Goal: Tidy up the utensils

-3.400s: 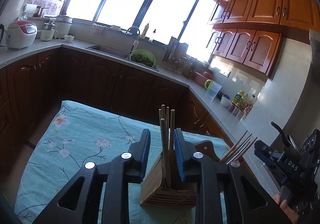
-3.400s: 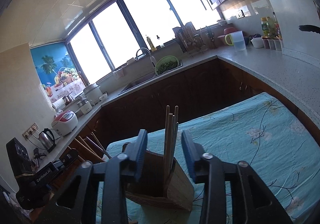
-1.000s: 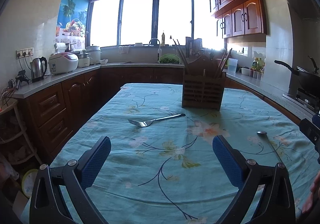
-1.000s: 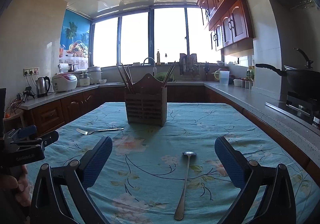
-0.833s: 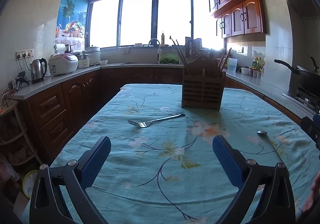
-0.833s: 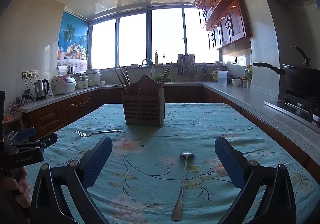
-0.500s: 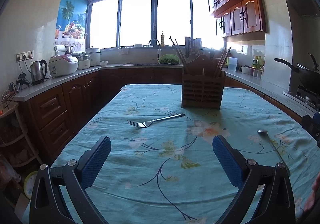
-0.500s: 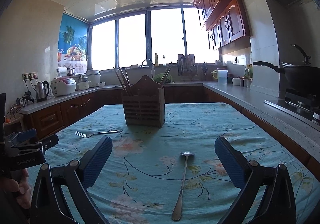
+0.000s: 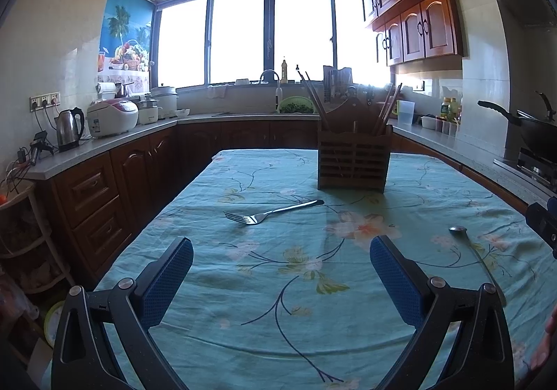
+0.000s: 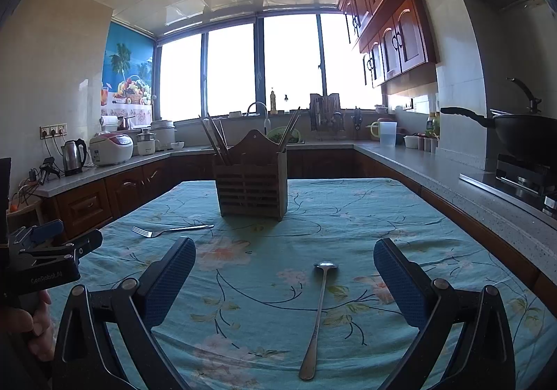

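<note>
A wooden utensil holder (image 9: 352,160) with chopsticks in it stands upright at the far middle of the table; it also shows in the right wrist view (image 10: 251,186). A metal fork (image 9: 269,214) lies in front of it to the left, also in the right wrist view (image 10: 170,230). A metal spoon (image 10: 318,313) lies between the right fingers' line of sight, also in the left wrist view (image 9: 473,251). My left gripper (image 9: 280,280) is open and empty over the near table. My right gripper (image 10: 283,280) is open and empty, above the spoon's handle end.
The table carries a teal floral cloth (image 9: 313,303). Wooden cabinets and counters ring the room, with a kettle (image 9: 69,128) and rice cooker (image 9: 111,117) at left, a wok (image 10: 522,132) on the stove at right, and a sink under the window.
Both grippers were shut around chopsticks at the holder 3.4 s ago; now both are open and pulled back to the table's near end. Over the last second the views barely shift.
</note>
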### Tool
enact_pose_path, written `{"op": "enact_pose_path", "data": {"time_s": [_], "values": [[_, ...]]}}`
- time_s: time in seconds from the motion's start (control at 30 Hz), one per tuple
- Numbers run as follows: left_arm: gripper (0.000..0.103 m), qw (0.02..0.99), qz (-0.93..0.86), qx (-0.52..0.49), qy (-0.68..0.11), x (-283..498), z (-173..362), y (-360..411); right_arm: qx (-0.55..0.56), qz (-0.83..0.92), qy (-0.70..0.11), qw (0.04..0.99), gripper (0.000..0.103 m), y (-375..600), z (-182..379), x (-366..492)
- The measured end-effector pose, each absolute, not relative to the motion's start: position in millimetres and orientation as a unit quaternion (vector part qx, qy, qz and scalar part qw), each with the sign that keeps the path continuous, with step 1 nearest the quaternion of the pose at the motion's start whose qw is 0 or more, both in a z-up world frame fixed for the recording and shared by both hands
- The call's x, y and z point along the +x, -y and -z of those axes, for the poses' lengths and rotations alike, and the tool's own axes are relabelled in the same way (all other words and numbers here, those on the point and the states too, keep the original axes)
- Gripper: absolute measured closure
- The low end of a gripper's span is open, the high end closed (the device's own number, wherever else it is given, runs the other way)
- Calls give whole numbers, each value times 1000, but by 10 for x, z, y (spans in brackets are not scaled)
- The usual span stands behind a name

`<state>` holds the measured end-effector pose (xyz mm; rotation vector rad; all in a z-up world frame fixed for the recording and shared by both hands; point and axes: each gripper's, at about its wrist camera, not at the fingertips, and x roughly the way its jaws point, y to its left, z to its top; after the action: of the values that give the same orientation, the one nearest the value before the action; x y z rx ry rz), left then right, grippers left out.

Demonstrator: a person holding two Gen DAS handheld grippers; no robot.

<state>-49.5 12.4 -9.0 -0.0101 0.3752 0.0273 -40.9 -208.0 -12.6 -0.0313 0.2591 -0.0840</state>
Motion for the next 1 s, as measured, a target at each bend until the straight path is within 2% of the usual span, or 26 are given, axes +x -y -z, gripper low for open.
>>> {"op": "enact_pose_path", "data": {"time_s": [1.0], "values": [[1,983,-17,5,-185,-533,115,-96,-12,41,-128,991,0,2075,121,-440]]}}
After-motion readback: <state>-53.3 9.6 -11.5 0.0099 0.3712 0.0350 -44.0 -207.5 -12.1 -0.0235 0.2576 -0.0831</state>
